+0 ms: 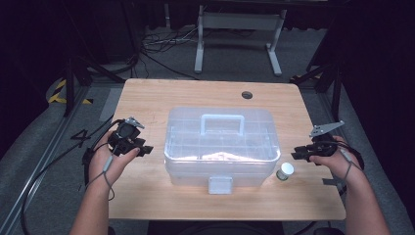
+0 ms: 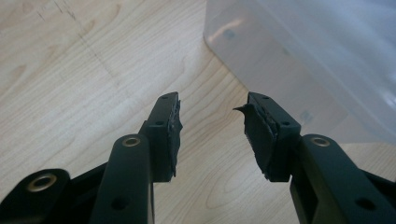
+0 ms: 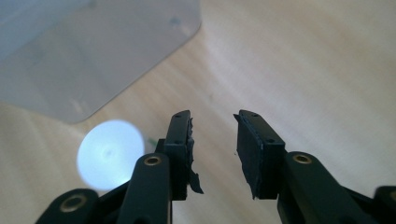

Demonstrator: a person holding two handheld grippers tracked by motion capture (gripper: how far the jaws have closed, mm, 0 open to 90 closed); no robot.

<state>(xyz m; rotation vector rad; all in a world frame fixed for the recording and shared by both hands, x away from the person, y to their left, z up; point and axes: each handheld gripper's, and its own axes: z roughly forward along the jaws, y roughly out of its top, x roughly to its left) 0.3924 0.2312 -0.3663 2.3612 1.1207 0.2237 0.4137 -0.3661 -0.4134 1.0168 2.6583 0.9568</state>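
With both my left gripper (image 1: 145,149) and right gripper (image 1: 297,154) parted and empty, the right may topple the small jar (image 1: 285,171), probably loose, beside the storage box (image 1: 221,142).

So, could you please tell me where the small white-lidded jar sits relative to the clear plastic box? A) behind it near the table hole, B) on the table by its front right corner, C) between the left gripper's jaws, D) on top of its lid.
B: the small white-lidded jar stands on the table just off the front right corner of the clear plastic box, near the right gripper, whose jaws are open and hold nothing.
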